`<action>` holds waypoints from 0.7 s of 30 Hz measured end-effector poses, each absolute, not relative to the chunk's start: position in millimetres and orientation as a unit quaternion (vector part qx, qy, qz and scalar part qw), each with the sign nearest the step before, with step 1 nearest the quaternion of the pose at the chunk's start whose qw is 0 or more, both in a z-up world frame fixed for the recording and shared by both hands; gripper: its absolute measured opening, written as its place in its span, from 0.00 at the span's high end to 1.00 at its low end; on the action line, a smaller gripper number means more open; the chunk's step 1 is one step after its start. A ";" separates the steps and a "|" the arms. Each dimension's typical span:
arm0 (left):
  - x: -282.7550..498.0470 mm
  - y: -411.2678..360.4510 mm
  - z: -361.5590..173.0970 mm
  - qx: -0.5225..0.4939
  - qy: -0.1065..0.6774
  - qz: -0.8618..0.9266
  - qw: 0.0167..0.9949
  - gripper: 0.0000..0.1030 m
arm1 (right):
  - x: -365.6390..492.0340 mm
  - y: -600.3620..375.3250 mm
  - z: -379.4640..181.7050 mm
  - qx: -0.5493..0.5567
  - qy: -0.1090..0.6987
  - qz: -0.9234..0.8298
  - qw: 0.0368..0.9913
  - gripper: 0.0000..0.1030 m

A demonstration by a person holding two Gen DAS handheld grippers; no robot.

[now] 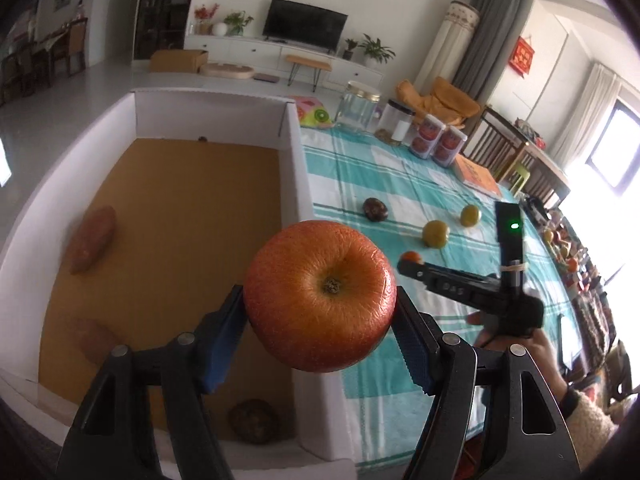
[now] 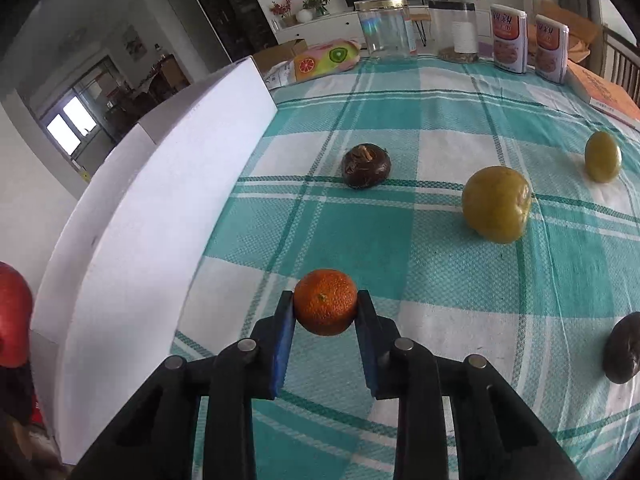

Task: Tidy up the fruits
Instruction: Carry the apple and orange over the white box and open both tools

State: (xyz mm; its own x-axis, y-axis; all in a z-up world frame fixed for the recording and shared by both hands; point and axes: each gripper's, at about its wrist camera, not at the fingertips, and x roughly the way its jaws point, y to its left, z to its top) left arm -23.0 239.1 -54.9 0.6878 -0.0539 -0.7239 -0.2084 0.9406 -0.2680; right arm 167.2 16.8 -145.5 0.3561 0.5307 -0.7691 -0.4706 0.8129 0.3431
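My left gripper (image 1: 320,304) is shut on a red apple (image 1: 320,296) and holds it above the right wall of a white cardboard box (image 1: 294,168). The box holds two sweet potatoes (image 1: 93,239) and a brown round fruit (image 1: 254,420). My right gripper (image 2: 325,304) is shut on a small orange mandarin (image 2: 326,301) just over the checked tablecloth (image 2: 400,248), right of the box wall (image 2: 160,208). On the cloth lie two green fruits (image 2: 496,203), (image 2: 603,157) and two dark brown fruits (image 2: 366,165), (image 2: 622,348). The right gripper also shows in the left wrist view (image 1: 412,262).
At the table's far edge stand two glass jars (image 2: 387,28), two snack tubs (image 2: 509,38), a fruit-print bag (image 2: 326,58) and an orange book (image 2: 604,92). A living room with a TV lies behind.
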 end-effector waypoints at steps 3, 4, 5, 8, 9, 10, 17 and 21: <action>-13.0 268.4 -82.8 -0.160 0.436 0.091 0.881 0.30 | 137.6 45.0 -93.8 0.065 0.455 0.379 0.804 0.71; -11.0 275.5 -90.8 -0.159 0.449 0.101 0.873 0.30 | 129.3 58.7 -80.5 0.065 0.451 0.400 0.795 0.71; -9.5 281.5 -97.9 -0.157 0.462 0.109 0.866 0.30 | 121.3 78.1 -70.1 0.058 0.450 0.421 0.786 0.71; -14.0 290.5 -110.4 -0.164 0.483 0.119 0.852 0.30 | 102.5 127.5 -63.6 0.037 0.459 0.460 0.759 0.71; -16.8 291.8 -112.7 -0.164 0.488 0.124 0.848 0.30 | 98.7 142.3 -67.9 0.028 0.465 0.465 0.753 0.71; -20.0 293.8 -114.3 -0.165 0.492 0.131 0.845 0.30 | 95.8 155.1 -73.4 0.017 0.470 0.465 0.750 0.71; -45.2 310.3 -114.4 -0.191 0.492 0.179 0.830 0.25 | 88.7 174.1 -86.4 0.004 0.472 0.445 0.761 0.52; -49.3 310.4 -90.9 -0.170 0.448 0.204 0.854 0.18 | 93.7 126.3 -74.9 0.032 0.436 0.414 0.798 0.42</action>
